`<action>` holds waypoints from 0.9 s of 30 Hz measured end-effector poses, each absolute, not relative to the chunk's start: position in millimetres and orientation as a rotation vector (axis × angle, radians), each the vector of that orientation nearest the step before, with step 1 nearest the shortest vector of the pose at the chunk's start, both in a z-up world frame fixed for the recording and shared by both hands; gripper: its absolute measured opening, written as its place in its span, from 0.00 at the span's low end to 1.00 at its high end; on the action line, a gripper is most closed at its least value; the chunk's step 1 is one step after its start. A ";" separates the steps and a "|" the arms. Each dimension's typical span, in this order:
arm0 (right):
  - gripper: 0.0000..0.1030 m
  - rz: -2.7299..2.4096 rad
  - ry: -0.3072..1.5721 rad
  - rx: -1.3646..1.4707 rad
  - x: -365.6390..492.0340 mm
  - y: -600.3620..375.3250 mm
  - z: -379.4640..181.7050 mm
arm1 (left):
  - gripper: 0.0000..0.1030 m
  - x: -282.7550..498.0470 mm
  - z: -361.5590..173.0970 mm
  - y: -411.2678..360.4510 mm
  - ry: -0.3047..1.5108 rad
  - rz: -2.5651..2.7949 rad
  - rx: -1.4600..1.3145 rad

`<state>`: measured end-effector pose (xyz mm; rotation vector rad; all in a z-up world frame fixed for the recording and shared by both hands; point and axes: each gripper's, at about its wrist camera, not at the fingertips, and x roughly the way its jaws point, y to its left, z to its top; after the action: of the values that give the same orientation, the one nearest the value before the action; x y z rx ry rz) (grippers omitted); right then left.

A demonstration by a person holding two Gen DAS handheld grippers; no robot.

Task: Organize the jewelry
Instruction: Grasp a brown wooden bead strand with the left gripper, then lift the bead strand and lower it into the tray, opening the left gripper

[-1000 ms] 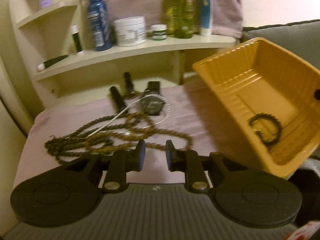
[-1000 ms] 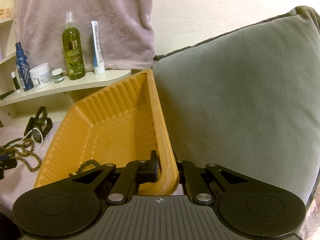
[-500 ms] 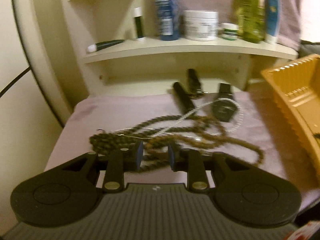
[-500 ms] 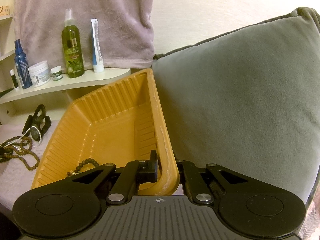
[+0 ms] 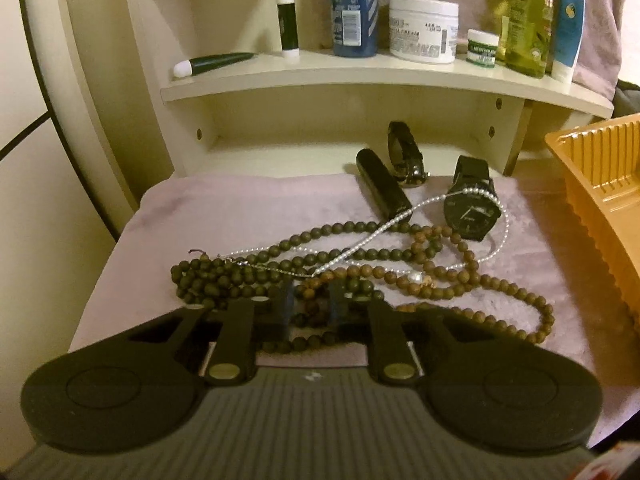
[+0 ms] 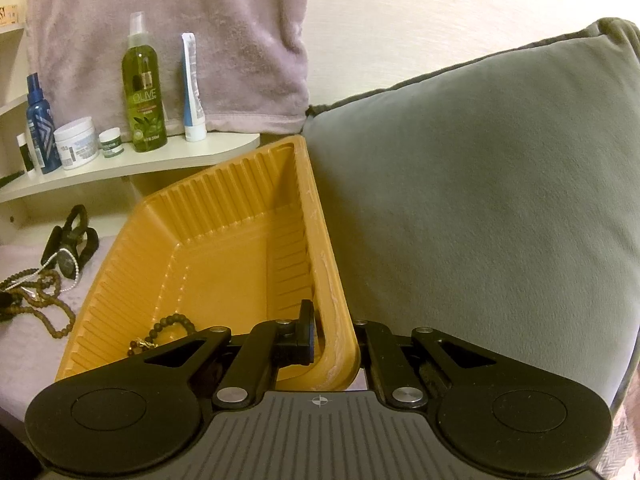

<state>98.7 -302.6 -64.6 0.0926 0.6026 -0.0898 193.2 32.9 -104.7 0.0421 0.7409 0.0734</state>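
Left gripper (image 5: 311, 306) open, straddling tangled wooden bead necklaces (image 5: 360, 276) on pink towel (image 5: 240, 212). Beads limp, snag-prone; pinch a bunched strand. Right gripper (image 6: 332, 332) clamps orange tray (image 6: 224, 248) rim, right of towel.

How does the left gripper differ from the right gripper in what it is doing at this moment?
The left gripper is open, its fingers astride strands of the wooden bead necklaces on the cloth; the right gripper is shut on the rim of the orange tray. The left one sits low over the jewelry pile; the right one holds the tray tilted beside the grey cushion. Both are black two-finger grippers.
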 end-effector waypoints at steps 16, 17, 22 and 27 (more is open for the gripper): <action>0.05 -0.082 0.591 0.097 95.5 -302.3 -63.9 | 0.06 161.9 -56.2 17.9 0.627 -0.024 0.031; 0.05 -0.081 0.589 0.097 94.6 -302.0 -63.5 | 0.06 160.2 -50.5 15.6 0.614 -0.035 0.030; 0.05 -0.079 0.586 0.097 91.8 -301.7 -62.7 | 0.06 156.0 -22.7 3.6 0.546 -0.096 0.030; 0.05 -0.078 0.580 0.095 90.8 -300.4 -61.2 | 0.06 154.0 3.1 -5.4 0.481 -0.152 0.031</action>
<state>90.8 -300.4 -61.2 0.0952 0.5803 -0.0779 154.0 -5.4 3.1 0.0305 0.4814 -0.1522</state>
